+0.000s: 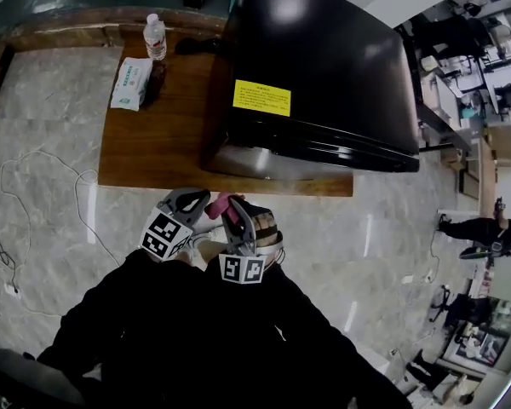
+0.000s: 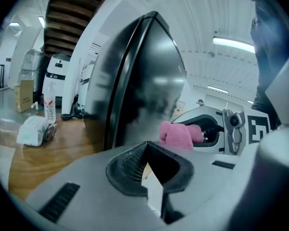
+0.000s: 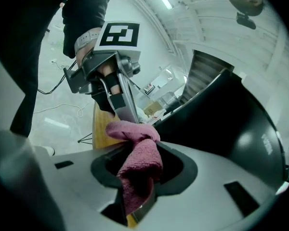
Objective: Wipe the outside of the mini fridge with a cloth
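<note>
A black mini fridge (image 1: pixel 324 66) with a yellow label (image 1: pixel 261 98) stands on the right part of a low wooden table (image 1: pixel 153 152). Both grippers are held close to my body, in front of the table's near edge and apart from the fridge. My right gripper (image 1: pixel 232 218) is shut on a pink cloth (image 1: pixel 220 204); in the right gripper view the cloth (image 3: pixel 139 162) bunches out of the jaws and hangs down. My left gripper (image 1: pixel 187 201) sits just left of it, jaws together with nothing in them (image 2: pixel 147 165). The fridge's glossy side (image 2: pixel 144 81) fills the left gripper view.
A water bottle (image 1: pixel 155 37) and a pack of wipes (image 1: pixel 131 83) lie on the table's far left part. A thin white cable (image 1: pixel 43 186) trails over the marble floor at left. A person (image 1: pixel 485 233) stands far right among desks and equipment.
</note>
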A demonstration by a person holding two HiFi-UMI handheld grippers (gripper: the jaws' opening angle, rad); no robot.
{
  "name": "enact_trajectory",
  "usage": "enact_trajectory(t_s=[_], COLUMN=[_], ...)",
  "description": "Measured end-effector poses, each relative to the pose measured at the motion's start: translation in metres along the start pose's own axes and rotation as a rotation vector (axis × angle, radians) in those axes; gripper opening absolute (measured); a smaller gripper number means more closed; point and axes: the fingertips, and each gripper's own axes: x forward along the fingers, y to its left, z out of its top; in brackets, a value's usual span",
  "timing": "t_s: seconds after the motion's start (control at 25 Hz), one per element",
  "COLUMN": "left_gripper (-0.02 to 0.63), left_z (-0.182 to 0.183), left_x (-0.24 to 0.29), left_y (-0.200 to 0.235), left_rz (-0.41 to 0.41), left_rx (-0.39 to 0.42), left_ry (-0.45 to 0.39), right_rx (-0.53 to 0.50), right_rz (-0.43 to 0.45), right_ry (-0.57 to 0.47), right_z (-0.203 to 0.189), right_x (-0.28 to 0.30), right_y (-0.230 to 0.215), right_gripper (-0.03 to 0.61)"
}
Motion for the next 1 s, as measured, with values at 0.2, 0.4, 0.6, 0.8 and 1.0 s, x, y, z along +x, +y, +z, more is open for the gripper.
enact_trajectory(t_s=[0.2,0.4,0.6,0.8,1.0], left_gripper=[0.006,0.006,0.006,0.006,0.006], left_z=[0.067,0.128,0.192,0.241,0.252], left_x=[-0.003,0.022,0.072,0.111,0.141], left_y=[-0.044,-0.102,-0.153,-0.190,-0.203], left_rz=[-0.042,-0.088,-0.070,-0.006,0.073], left_rx=[0.093,0.207,0.236,0.276,0.258], left_ry=[-0.061,-0.134,-0.221,-0.307,-0.337], right_rx=[0.014,0.017,0.015,-0.071,-0.134], right_rz=[-0.139,-0.289,-0.425,-0.535,-0.514], right_ry=[0.023,0.045,0.008,-0.126,-0.268], right_z=[-0.004,-0.045,-0.097,-0.119,-0.138], right_x=[-0.054,-0.094,-0.132,-0.150,-0.147], right_y=[-0.068,-0.148,-0.248,-0.328,-0.325], right_gripper=[0.138,0.141,0.143,0.141,0.126])
